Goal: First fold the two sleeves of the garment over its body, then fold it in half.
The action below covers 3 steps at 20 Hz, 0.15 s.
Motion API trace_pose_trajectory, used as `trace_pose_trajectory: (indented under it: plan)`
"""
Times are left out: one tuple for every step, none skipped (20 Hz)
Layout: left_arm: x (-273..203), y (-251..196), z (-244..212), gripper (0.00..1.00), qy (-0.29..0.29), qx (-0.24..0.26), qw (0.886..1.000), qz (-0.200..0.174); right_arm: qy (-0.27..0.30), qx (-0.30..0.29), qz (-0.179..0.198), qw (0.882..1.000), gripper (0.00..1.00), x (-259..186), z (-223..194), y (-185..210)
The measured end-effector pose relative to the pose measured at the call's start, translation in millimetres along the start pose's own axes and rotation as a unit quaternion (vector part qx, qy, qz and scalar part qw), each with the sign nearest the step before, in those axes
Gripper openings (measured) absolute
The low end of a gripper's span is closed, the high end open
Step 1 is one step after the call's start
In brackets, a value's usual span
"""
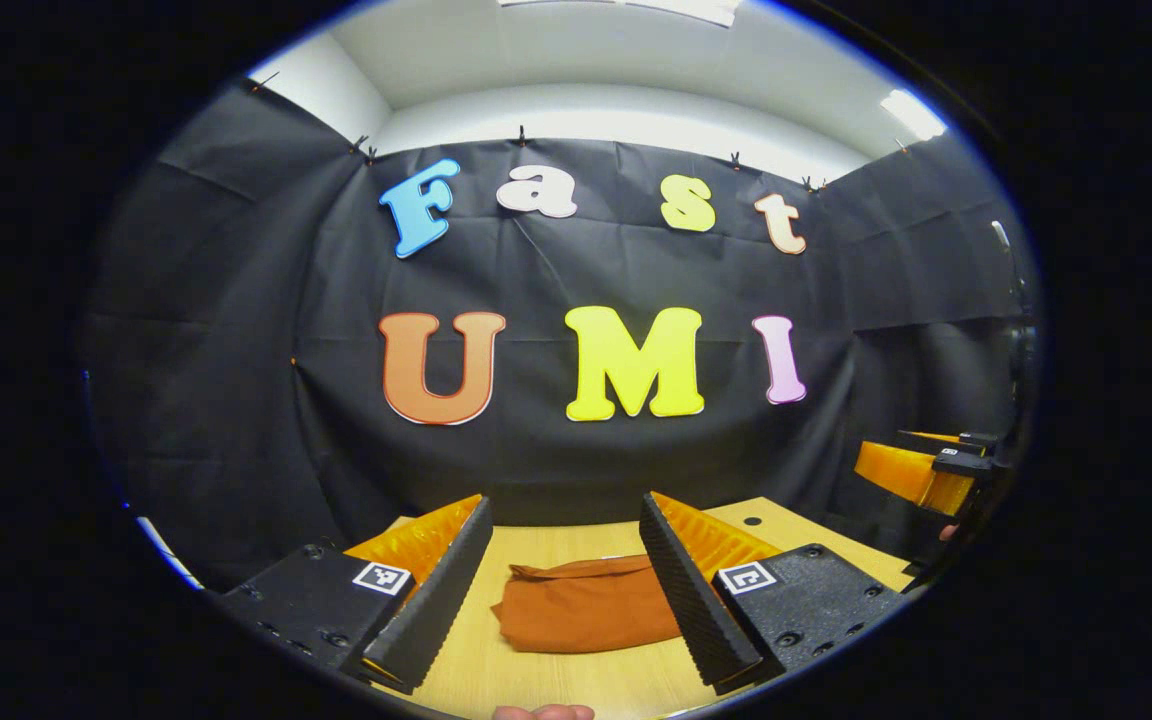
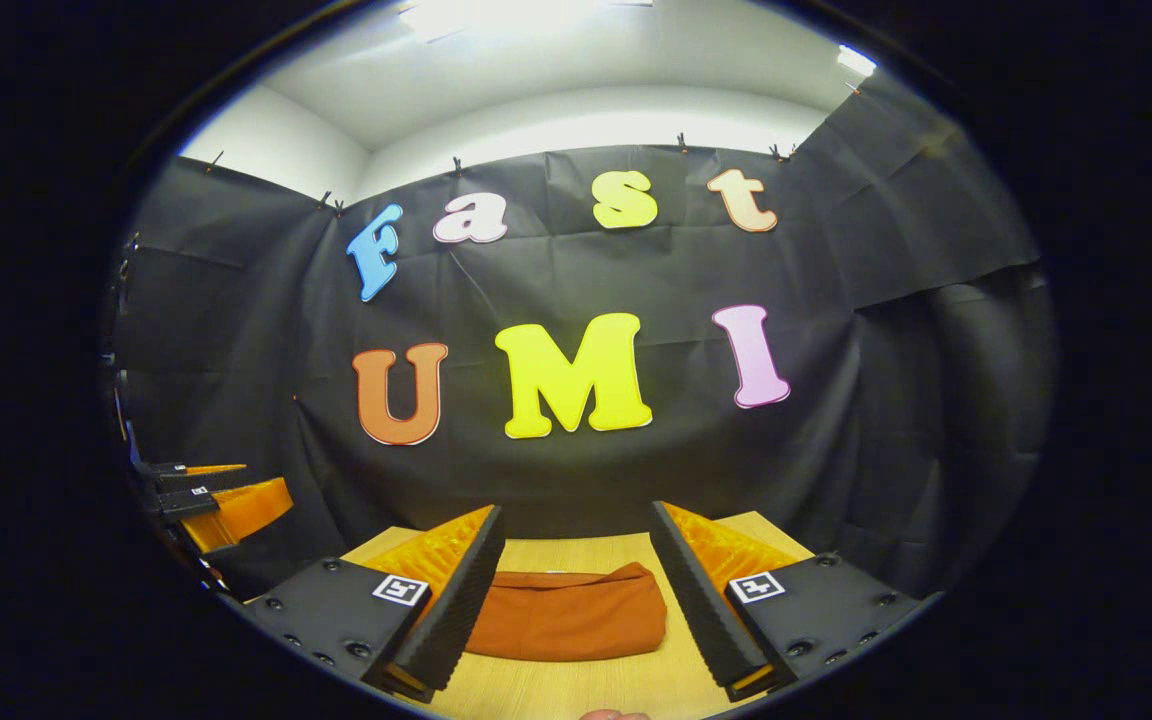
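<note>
Left gripper (image 1: 564, 580): jaws spread wide, nothing between the 2 fingers, raised off the table and clear of the cloth. Straight ahead of it, seen through the gap between its fingers (image 1: 441, 600), lies the rust-orange fabric garment (image 1: 586, 605), folded into a compact flat bundle on the light wooden tabletop (image 1: 576, 680). The bundle sits a bit toward this gripper's right finger, which hides the bundle's right edge. A rolled seam or hem runs along the bundle's far edge. A fingertip (image 1: 543, 712) of the person's hand shows at the bottom edge of the left gripper view, below the gap.

Right gripper (image 2: 576, 590): also wide open, holding nothing, held above the table. The same garment (image 2: 576, 615) lies ahead in its gap, shifted toward its left finger, which covers the bundle's left end; the right end is rounded and stops short of the right finger (image 2: 696, 600). A sliver of skin shows at the bottom edge of the right gripper view too.

Each gripper appears in the other's view: the right one far off to the right side of the left gripper view, the left one far off to the left side of the right gripper view, well apart.

Beyond the table: black cloth booth wall (image 1: 236, 350), white ceiling with strip lights (image 1: 911, 112) above.
</note>
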<state>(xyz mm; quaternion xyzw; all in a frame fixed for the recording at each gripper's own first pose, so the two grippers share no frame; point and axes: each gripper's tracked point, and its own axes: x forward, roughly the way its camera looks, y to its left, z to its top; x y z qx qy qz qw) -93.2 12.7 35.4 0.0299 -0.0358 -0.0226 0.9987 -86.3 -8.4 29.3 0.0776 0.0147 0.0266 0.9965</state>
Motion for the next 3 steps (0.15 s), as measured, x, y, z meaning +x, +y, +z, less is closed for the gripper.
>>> trace_pose_trajectory:
  plan:
    - [-6, -9, -4, 0.96, 0.000, -0.004, 1.000, -0.005, 0.002, -0.006, -0.003, 1.000, 0.93, -4, -4, 0]
    - [-11, -16, -4, 0.96, -0.003, -0.010, 1.000, -0.007, 0.001, -0.017, -0.005, 1.000, 0.93, -10, -7, 0]
    - [-14, -19, -4, 0.96, -0.011, -0.013, 1.000, -0.005, -0.001, -0.028, -0.009, 1.000, 0.95, -13, -8, -2]
